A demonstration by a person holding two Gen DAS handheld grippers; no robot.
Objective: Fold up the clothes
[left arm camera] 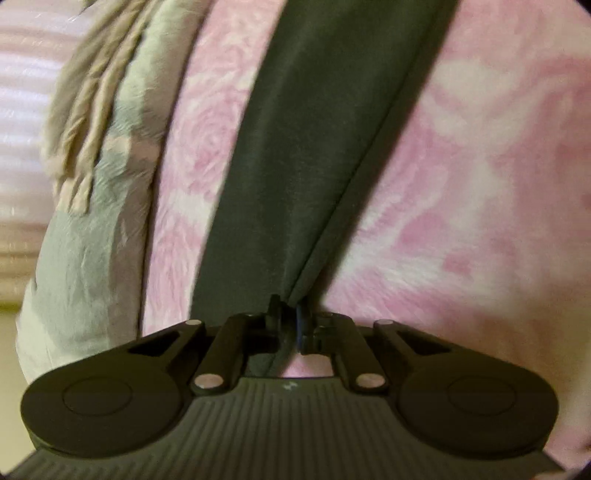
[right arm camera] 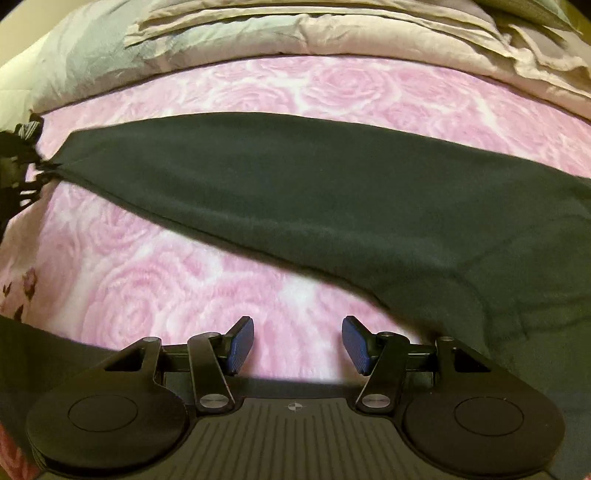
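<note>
A dark green-black garment (left arm camera: 314,129) stretches as a long band across a pink rose-patterned blanket (left arm camera: 461,184). My left gripper (left arm camera: 290,314) is shut on the garment's near end, and the cloth bunches into a fold between the pads. In the right wrist view the same garment (right arm camera: 295,177) spans the picture and widens toward the right. Its narrow left tip is pinched by the left gripper (right arm camera: 22,155) at the frame's edge. My right gripper (right arm camera: 297,343) stands open over bare pink blanket (right arm camera: 166,288), just left of the garment's lower edge, with nothing between its blue pads (right arm camera: 242,343).
Crumpled grey and beige bedding (right arm camera: 295,33) lies along the far side of the blanket, and also shows in the left wrist view as bedding (left arm camera: 92,184) on the left. More dark cloth (right arm camera: 37,350) lies at the lower left beside my right gripper.
</note>
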